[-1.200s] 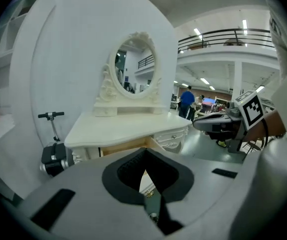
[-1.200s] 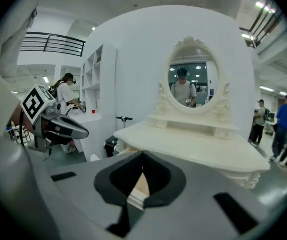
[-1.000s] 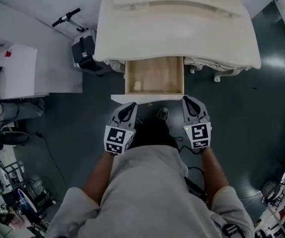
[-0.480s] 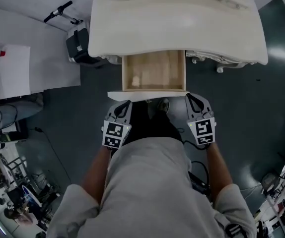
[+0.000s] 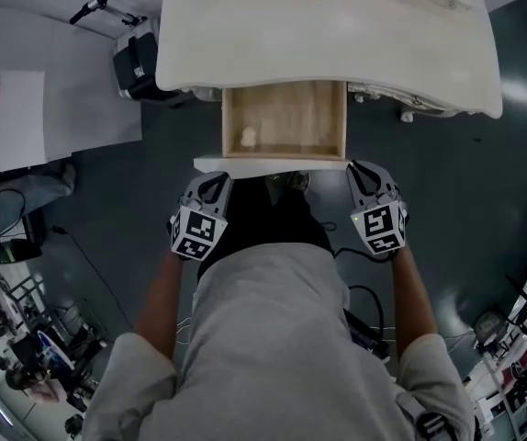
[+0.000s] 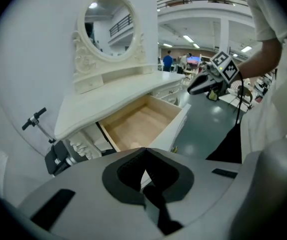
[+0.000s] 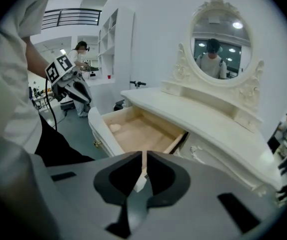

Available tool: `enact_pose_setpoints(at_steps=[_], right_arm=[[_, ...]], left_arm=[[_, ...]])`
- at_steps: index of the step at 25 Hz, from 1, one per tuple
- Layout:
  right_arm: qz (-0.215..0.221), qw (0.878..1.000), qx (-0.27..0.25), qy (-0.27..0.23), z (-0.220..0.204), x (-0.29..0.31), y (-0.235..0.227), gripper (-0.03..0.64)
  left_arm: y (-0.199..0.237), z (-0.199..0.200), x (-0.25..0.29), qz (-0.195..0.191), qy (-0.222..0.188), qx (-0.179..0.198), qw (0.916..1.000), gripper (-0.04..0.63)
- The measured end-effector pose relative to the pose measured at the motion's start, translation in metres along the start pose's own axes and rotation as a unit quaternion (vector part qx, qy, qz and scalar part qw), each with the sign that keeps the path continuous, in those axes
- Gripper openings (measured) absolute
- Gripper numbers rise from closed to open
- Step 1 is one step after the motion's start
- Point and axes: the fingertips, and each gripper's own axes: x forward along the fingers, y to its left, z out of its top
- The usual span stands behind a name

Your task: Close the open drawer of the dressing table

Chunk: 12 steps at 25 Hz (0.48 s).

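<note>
The white dressing table (image 5: 328,35) has its middle drawer (image 5: 284,118) pulled out, showing a bare wooden inside and a white front panel (image 5: 273,163). A small pale object (image 5: 249,137) lies in the drawer. My left gripper (image 5: 216,184) is shut and empty, just in front of the panel's left end. My right gripper (image 5: 361,171) is shut and empty at the panel's right end. I cannot tell whether either touches the panel. In the left gripper view the drawer (image 6: 138,126) lies ahead past the shut gripper (image 6: 144,170). In the right gripper view the drawer (image 7: 133,129) lies beyond the gripper (image 7: 143,176).
An oval mirror (image 7: 218,44) stands on the table top. A black device with a handlebar (image 5: 135,58) sits at the table's left, beside a white platform (image 5: 16,118). Cables and equipment (image 5: 25,356) crowd the dark floor at lower left and far right.
Both grippers have sunk and spread a little apart, the left one shifting left, toward the ends of the drawer front. The drawer stays open. Both stay shut.
</note>
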Motion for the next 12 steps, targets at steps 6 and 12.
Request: enact_pose_setpoints(at_steps=[6, 12], right_arm=[[0.033, 0.988, -0.127, 0.077, -0.023, 0.008, 0.006, 0.163], [0.087, 0.961, -0.222, 0.14, -0.046, 0.022, 0.016, 0.178]], left_arm=[[0.018, -0.027, 0.001, -0.021, 0.057, 0.118, 0.9911, 0.008], [0.035, -0.046, 0.007, -0.051, 0.108, 0.18, 0.9765, 0.204]])
